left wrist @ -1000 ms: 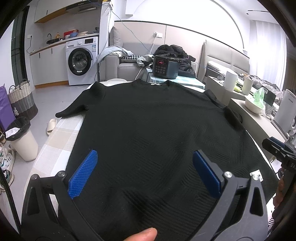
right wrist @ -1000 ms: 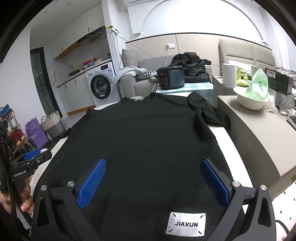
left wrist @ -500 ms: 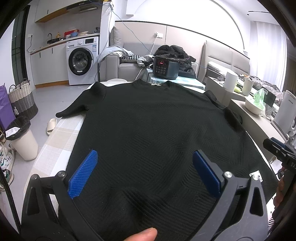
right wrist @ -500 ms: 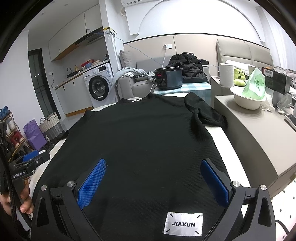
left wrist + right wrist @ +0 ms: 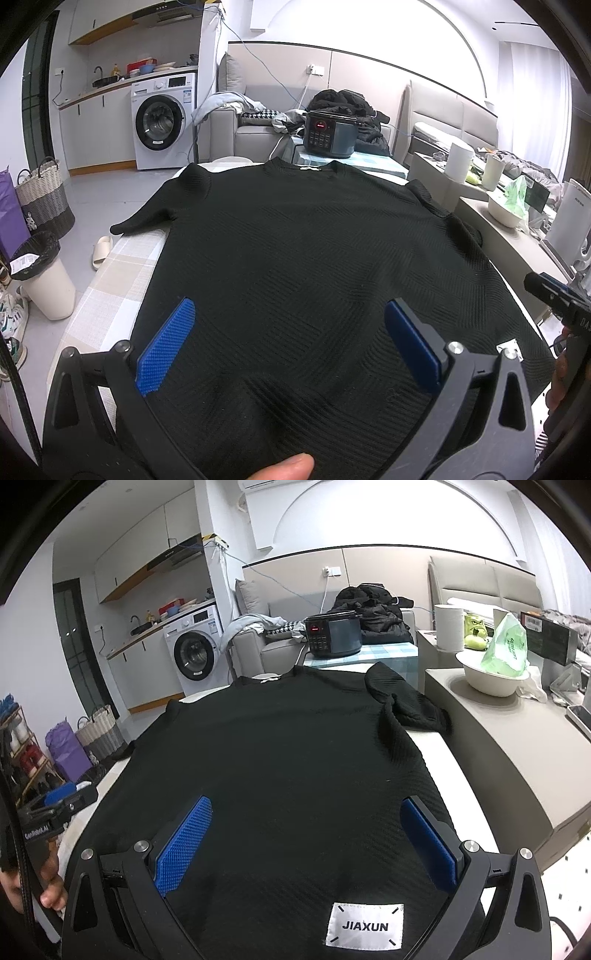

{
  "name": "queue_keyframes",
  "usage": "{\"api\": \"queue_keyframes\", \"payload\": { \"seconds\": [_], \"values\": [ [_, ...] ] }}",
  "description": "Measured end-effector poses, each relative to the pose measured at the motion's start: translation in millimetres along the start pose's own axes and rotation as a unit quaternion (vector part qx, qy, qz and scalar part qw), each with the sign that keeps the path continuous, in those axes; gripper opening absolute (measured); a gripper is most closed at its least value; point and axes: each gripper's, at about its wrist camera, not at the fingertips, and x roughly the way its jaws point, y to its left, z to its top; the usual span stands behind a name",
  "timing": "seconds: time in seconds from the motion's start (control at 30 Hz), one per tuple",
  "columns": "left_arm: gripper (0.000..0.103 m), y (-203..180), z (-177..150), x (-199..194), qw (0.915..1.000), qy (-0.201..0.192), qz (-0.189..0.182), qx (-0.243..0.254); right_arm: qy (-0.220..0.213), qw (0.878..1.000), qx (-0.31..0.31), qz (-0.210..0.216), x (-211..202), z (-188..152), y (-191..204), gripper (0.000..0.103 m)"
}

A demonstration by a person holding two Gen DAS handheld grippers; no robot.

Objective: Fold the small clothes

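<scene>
1. While the black top (image 5: 295, 258) lies flat and spread out on the table (image 5: 110, 280), both claws hang just over its near hem.
2. The left claw (image 5: 288, 347) has its 2 blue pads wide apart. It grips nothing.
3. The right claw (image 5: 306, 838) is wide apart too, with nothing in it.
4. A white tag (image 5: 364, 926) sits on the top's hem, right under the right claw.
5. The neck of the top points away, toward the cooker (image 5: 328, 134) behind it.
6. The left sleeve (image 5: 147, 218) sticks out flat past the top's side and hangs off the table edge.
7. The right sleeve (image 5: 402, 701) is bunched up on the top's far right corner.
8. I think the top is soft and light. It looks ribbed and a bit thick, so it should not slip much, but it will sag and flop when picked up.
9. It will not break, so a firm pinch is fine.
10. No fold shows yet.
11. A good grab may be the hem corners, 1 for each claw. Or a claw could pinch a sleeve end and bring it over the top's middle.
12. The bunched sleeve may need smoothing first, or the fold could turn out lumpy.
</scene>
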Motion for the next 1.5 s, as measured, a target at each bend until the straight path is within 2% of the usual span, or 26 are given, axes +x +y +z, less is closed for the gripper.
{"api": "queue_keyframes", "payload": {
  "seconds": [0.33,0.5,0.73,0.9,1.03,1.13,1.27,1.33,1.4,1.5],
  "values": [
    [0.102,-4,5,3,1.0000,0.004,-0.005,0.000,-0.015,1.000,-0.008,-0.002,-1,5,0,0.103],
    [0.102,-4,10,11,0.9999,0.012,-0.011,-0.004,-0.006,1.000,-0.001,0.008,10,9,0,0.103],
    [0.102,3,21,40,0.9992,0.031,-0.020,-0.016,0.012,0.999,0.014,-0.029,34,24,-8,0.103],
    [0.102,8,35,67,0.9978,0.050,-0.026,-0.034,0.027,0.994,0.071,-0.076,54,42,-32,0.103],
    [0.102,6,48,85,0.9973,0.055,-0.033,-0.037,0.040,0.985,0.137,-0.101,75,62,-63,0.102],
    [0.102,5,59,101,0.9969,0.059,-0.035,-0.037,0.049,0.976,0.180,-0.113,93,77,-86,0.089],
    [0.102,5,69,124,0.9961,0.070,-0.036,-0.041,0.067,0.956,0.262,-0.113,123,92,-121,0.072],
    [0.102,4,72,138,0.9954,0.078,-0.035,-0.042,0.069,0.946,0.295,-0.115,138,96,-135,0.072],
    [0.102,5,74,148,0.9949,0.084,-0.037,-0.042,0.081,0.933,0.329,-0.118,156,99,-151,0.065],
    [0.102,5,75,160,0.9945,0.088,-0.039,-0.043,0.089,0.919,0.361,-0.136,176,99,-168,0.065]
  ]
}}
